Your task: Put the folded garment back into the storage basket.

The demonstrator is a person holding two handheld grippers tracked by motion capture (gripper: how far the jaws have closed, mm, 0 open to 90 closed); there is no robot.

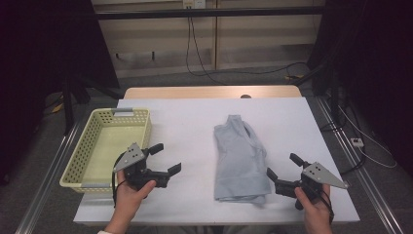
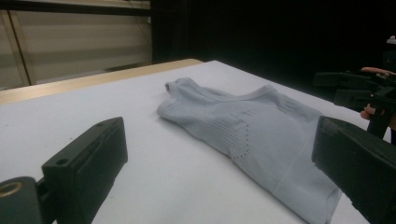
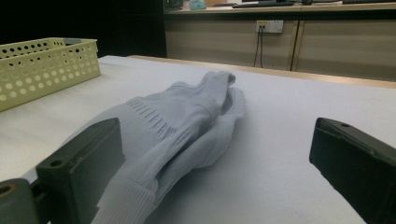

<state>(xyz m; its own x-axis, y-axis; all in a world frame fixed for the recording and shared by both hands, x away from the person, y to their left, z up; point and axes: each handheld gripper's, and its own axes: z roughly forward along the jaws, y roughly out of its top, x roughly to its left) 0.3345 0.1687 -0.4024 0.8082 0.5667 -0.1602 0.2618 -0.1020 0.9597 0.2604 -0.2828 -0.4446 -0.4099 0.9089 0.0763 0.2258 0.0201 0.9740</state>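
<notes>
From the high view, your folded garment (image 1: 241, 158) lies on the white worktop (image 1: 195, 122), a long pale grey-blue strip running away from you, narrower at its far end. Left of the garment there is a broad bare stretch of worktop, and beyond that a cream plastic basket (image 1: 141, 129) with perforated walls sits at the worktop's left edge. Your left gripper (image 1: 165, 159) hovers between basket and garment, near the basket's near right corner, its jaws spread apart with nothing in them. Your right gripper (image 1: 283, 166) sits just right of the garment's near end, jaws also spread and empty, close to the cloth's edge but not touching it. Right of the garment the worktop runs bare to its right edge; the garment's near hem lies close to the front edge.

In the left gripper view, your two black jaws stand wide, and the garment (image 2: 247, 135) lies flat between and beyond them. Its knit is fine and smooth, with a patch of small punched holes across the middle. Past the garment, your right gripper (image 2: 359, 88) is visible against the dark.

In the right gripper view, the jaws are wide again. The garment (image 3: 177, 126) shows soft rounded folds and a ribbed band, with the basket (image 3: 46, 70) beyond the garment at far left.
</notes>
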